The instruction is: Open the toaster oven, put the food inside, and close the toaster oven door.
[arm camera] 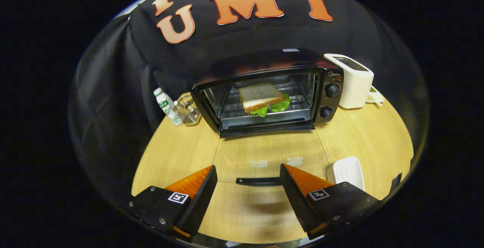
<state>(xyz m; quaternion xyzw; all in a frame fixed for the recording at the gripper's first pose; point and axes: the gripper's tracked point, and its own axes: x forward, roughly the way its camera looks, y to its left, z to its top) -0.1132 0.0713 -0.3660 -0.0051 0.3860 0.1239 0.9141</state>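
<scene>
The black toaster oven [329, 89] stands at the back of the wooden table with its glass door [264, 146] folded down flat toward me. A sandwich [261, 96] of white bread and green lettuce lies on the wire rack inside. The door's black handle [257, 181] runs across the gap between my fingers, its right end reaching the right finger [293, 187]. My gripper [247, 168] is open just above the door's front edge, and nothing is pressed between the fingers.
A white slot toaster [353, 81] stands right of the oven, with a small dish [375, 97] behind it. A small bottle [166, 106] and a wire holder [188, 110] sit left of the oven. A white plate [346, 170] lies by my right finger.
</scene>
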